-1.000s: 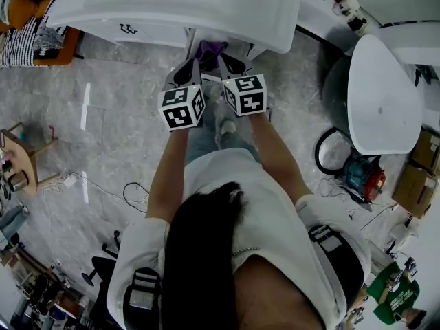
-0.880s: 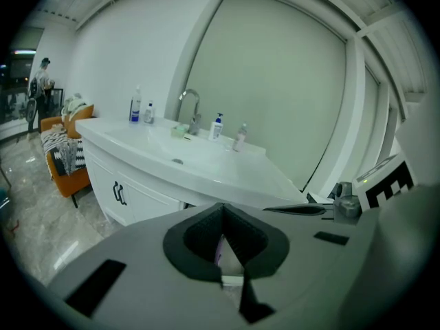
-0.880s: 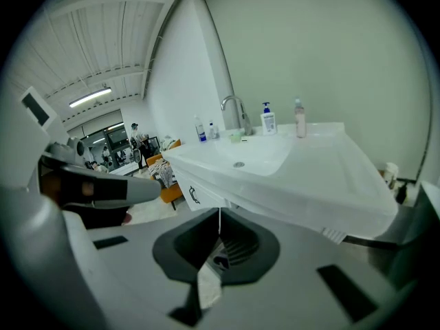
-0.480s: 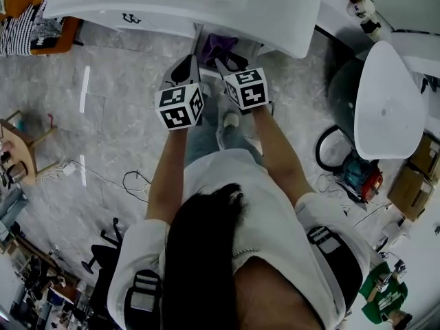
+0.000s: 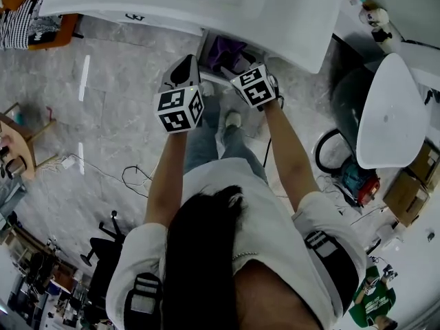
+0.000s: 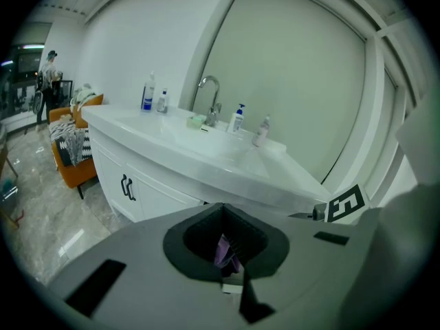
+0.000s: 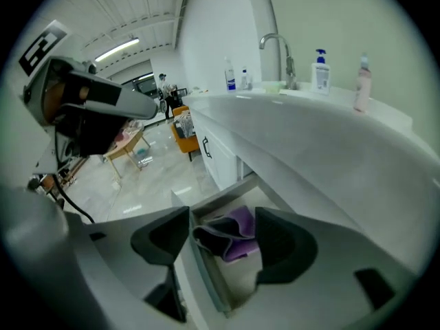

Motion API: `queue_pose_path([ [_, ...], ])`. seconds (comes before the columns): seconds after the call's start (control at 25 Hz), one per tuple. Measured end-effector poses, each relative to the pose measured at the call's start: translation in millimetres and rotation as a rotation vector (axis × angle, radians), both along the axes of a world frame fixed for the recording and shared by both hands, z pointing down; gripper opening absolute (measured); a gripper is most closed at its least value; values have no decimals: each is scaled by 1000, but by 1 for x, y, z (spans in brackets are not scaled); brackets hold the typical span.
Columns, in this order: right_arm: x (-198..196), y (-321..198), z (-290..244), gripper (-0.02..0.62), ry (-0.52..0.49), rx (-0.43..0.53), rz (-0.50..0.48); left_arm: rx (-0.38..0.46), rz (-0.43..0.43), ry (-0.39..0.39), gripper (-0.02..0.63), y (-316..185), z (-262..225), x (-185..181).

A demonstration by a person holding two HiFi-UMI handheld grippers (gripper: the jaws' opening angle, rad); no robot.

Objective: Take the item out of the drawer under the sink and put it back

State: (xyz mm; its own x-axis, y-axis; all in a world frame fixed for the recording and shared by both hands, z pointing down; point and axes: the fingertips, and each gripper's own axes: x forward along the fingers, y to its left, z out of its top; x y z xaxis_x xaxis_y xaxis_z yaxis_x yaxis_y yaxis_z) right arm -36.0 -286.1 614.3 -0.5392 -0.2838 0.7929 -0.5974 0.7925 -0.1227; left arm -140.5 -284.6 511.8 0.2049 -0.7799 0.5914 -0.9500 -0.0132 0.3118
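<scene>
Two grippers hang at the open drawer (image 7: 201,270) under the sink (image 6: 206,139). Your right gripper's (image 7: 223,218) jaws have just been opening and stand wide apart, with the pads clear of the purple cloth (image 7: 237,238). The cloth lies inside the drawer, framed between them. Your left gripper (image 6: 221,215), at the drawer's 8 o'clock in the head view, has its jaws closed together on nothing.

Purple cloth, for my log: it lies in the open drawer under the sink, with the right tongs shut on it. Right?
No: the right tongs are open, just opened, with the purple cloth seen between them, unpressed, per the right gripper view. It lies in the open drawer under the sink.
</scene>
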Motion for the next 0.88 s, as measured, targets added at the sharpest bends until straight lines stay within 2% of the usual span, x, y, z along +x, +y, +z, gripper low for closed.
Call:
queue_pose_path([
  [0.24, -1, -7, 33, 299, 107, 52, -167, -16, 2, -4, 3, -15, 15, -1],
  [0.36, -2, -4, 50, 299, 143, 35, -230, -20, -3, -2, 3, -19, 20, -1],
  [0.72, -8, -5, 92, 301, 202, -25, -285, -35, 0, -4, 3, -33, 32, -5],
  [0.88, -10, -8, 103, 301, 226, -23, -322, -39, -14, 1, 3, -41, 35, -11],
])
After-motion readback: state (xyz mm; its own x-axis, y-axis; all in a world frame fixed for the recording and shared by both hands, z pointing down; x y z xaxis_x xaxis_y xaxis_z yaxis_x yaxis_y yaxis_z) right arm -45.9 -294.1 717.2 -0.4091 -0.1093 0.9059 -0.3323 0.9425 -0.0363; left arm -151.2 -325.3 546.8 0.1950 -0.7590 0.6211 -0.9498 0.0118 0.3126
